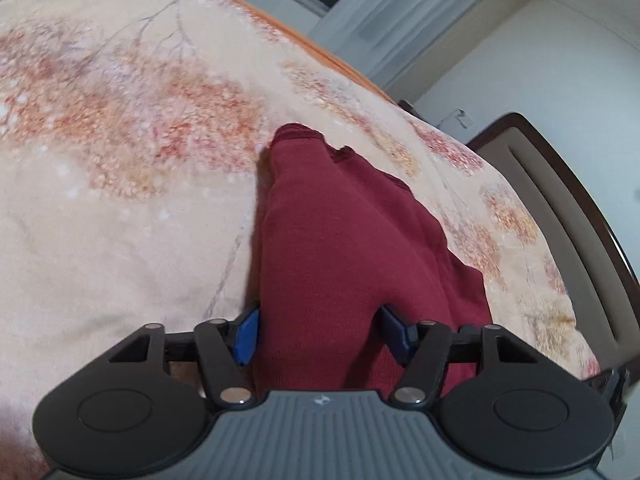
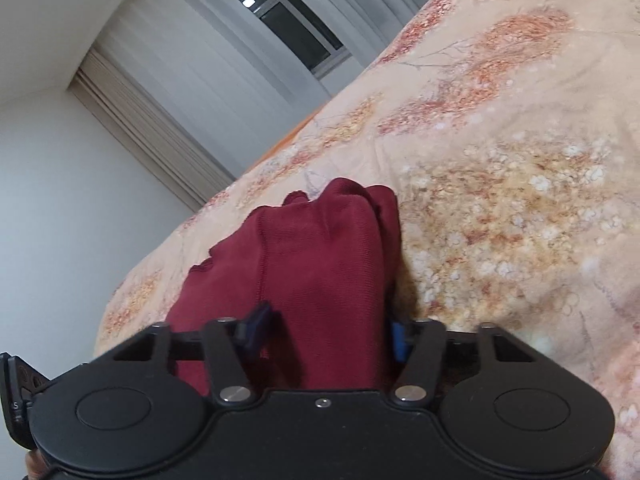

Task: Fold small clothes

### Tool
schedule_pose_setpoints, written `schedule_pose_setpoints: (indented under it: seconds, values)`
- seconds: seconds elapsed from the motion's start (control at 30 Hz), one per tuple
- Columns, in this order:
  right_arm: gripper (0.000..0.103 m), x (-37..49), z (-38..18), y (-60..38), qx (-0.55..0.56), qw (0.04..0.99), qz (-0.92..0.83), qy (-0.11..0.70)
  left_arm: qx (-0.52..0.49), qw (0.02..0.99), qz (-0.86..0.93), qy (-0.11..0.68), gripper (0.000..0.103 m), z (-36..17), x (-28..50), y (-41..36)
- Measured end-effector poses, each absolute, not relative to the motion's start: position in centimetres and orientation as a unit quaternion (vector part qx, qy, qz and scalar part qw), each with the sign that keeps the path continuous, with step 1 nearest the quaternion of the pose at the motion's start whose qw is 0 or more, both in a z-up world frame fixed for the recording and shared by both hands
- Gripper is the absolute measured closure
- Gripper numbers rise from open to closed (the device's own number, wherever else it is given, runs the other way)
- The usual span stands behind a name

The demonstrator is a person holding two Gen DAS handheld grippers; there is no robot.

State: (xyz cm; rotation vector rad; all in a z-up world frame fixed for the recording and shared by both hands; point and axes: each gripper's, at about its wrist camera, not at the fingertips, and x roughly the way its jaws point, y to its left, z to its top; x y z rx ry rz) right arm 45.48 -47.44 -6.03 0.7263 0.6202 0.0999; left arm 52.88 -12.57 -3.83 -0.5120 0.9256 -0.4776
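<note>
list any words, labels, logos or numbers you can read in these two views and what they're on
"S": a small white letter on the black part at the left edge of the right wrist view; anything else on it is cut off or too small to read.
A small pale emblem, not letters, on the grey ribbed body of the left gripper.
No text on the maroon garment, the floral bedspread or the right gripper.
</note>
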Motion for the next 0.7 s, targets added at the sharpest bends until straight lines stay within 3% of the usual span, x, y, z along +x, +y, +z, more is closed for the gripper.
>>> schedule_pose_setpoints:
  seconds: [0.07,0.1,0.17,0.4,0.7]
  values:
    - [0.076,45.4,-5.8,-47.4,0.349,0.887,0.045,0.299,-0.234,0.841,-0.215,0.438,0.06,-3.4,52.8,-12.8]
    - [0.082,45.3,-5.5,-47.3,0.345,0.889,0.046,0.298,-0.23,0.843,-0.215,0.436,0.064,-3.0,52.6,-12.9]
    - [0.085,45.4,-4.5,-46.8,0.33,0.896,0.047,0.294,-0.221,0.849,-0.213,0.43,0.07,-2.0,52.2,-13.1]
    - [0.087,43.9,0.9,-43.5,0.276,0.919,0.072,0.271,-0.202,0.866,-0.21,0.407,0.073,3.4,49.8,-11.8]
    - [0.087,39.6,4.9,-36.2,0.266,0.922,0.129,0.25,-0.189,0.892,-0.176,0.372,0.073,8.6,42.6,-4.1]
